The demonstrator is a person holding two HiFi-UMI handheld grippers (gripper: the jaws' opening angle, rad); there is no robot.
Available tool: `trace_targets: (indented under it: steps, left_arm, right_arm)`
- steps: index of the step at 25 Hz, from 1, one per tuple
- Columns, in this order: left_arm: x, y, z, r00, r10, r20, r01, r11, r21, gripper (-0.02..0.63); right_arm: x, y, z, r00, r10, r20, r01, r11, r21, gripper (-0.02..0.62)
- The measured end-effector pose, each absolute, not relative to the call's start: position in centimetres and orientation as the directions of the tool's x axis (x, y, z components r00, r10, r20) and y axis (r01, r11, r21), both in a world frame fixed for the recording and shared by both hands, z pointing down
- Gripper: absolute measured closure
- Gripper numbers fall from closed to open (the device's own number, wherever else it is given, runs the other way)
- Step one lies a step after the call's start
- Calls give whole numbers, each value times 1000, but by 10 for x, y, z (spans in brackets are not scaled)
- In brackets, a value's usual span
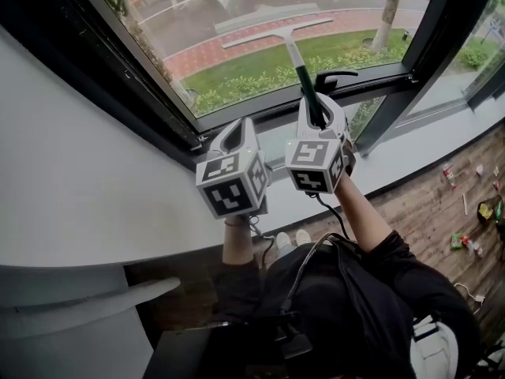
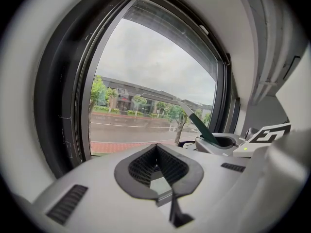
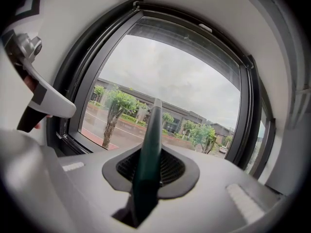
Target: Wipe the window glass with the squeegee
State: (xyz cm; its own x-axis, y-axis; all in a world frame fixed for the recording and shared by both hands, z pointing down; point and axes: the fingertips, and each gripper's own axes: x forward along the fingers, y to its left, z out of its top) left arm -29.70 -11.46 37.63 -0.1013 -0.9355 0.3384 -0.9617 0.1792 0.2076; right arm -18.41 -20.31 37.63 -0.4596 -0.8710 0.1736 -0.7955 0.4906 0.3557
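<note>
Head view is showing one squeegee (image 1: pixel 293 50) lying with its blade against the window glass (image 1: pixel 237 22), the right gripper (image 1: pixel 316 105) clamping its green handle just beside one black window handle (image 1: pixel 335 77). The left gripper (image 1: pixel 237 133) is hovering alongside, jaws closed on nothing. Scattered litter (image 1: pixel 473 212) is lying on the wooden floor (image 1: pixel 418 212).
</note>
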Motion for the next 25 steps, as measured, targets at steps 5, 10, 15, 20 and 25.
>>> trace_targets:
  steps: [5,10,15,20,25]
  left_arm:
    - [-295,-116,382,-96,-931,352,-962,178,209,603]
    - [-292,-116,387,-89,-928,362,-961,175,214,603]
    - [-289,-115,394,-79,-923,376,-961,171,219,603]
    - [-288,-113,406,-68,-915,397,-960,169,224,603]
    - [-284,-109,420,-56,-903,426,-958,169,233,603]
  right_arm:
    - [-183,-203,388,-455,-869,195,-791,495,360,534]
    - [-180,-202,399,-452,-863,224,-786,505,358,532]
    - [-179,-200,411,-451,-857,251,-781,515,354,532]
    - [-178,-200,422,-448,-852,273,-778,521,351,532]
    - [-176,-199,433,-446,-843,301,-774,532,345,532]
